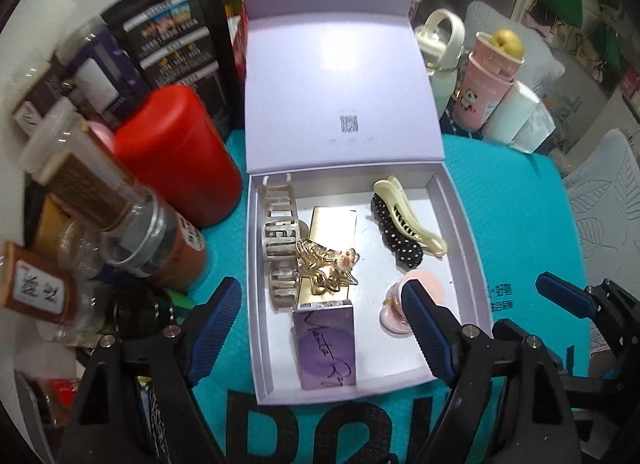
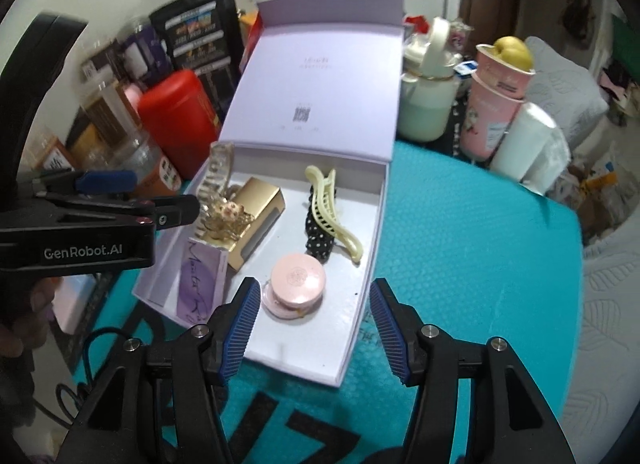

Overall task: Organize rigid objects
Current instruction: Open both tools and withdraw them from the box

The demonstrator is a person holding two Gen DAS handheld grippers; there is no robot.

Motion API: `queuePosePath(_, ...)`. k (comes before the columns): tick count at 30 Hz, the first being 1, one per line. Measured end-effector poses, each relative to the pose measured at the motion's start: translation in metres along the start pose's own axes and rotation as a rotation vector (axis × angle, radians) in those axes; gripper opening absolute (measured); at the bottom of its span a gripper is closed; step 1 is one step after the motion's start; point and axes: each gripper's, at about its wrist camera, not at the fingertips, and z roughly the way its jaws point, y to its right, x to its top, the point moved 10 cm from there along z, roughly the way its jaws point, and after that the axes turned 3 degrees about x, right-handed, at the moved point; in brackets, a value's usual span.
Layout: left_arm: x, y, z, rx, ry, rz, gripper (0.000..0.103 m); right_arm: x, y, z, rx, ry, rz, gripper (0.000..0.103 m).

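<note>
An open lilac box [image 1: 256, 304] [image 2: 360, 292] lies on the teal mat with its lid [image 1: 340, 76] propped up behind. Inside lie a clear claw clip [image 1: 278, 224], a gold clip [image 1: 326, 266] on a gold box [image 1: 334, 224], a purple box [image 1: 326, 344], a cream clip [image 1: 408, 212] on a black dotted clip [image 1: 396, 236], and a pink compact [image 2: 298, 276]. My left gripper [image 1: 320, 328] is open and empty over the box's near part. My right gripper [image 2: 314, 328] is open and empty above the box's near right corner; it also shows in the left wrist view [image 1: 560, 296].
A red canister [image 1: 176, 152], jars [image 1: 120, 216] and black packets [image 1: 176, 36] crowd the left. A cream bottle [image 2: 428, 96], stacked pink cups with a yellow fruit [image 2: 500, 88] and a white roll [image 2: 524, 140] stand at the back right. Bare teal mat [image 2: 480, 264] lies to the right.
</note>
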Motion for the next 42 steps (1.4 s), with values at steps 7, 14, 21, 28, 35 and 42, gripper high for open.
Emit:
queuePosePath(7, 0.001, -0.002, -0.041, 0.020, 0.059, -0.020, 0.082, 0.001, -0.004, -0.042, -0.004, 0.055, 0.014, 0.065)
queuePosePath(14, -0.018, 0.001, -0.077, 0.025, 0.091, -0.050, 0.082, -0.003, -0.007, -0.081, -0.015, 0.099, 0.000, 0.074)
queuePosePath(21, -0.051, 0.013, -0.101, 0.058, 0.084, -0.081, 0.095, -0.022, -0.006, -0.111, -0.016, 0.107, -0.023, 0.079)
queuePosePath(28, -0.089, 0.032, -0.119, 0.081, 0.077, -0.133, 0.101, -0.048, 0.001, -0.135, -0.001, 0.103, -0.071, 0.079)
queuePosePath(35, -0.116, 0.054, -0.134, 0.073, 0.084, -0.173, 0.101, -0.070, 0.013, -0.149, 0.024, 0.101, -0.098, 0.079)
queuePosePath(42, -0.131, 0.067, -0.151, 0.080, 0.129, -0.224, 0.101, -0.087, 0.019, -0.158, 0.048, 0.096, -0.102, 0.079)
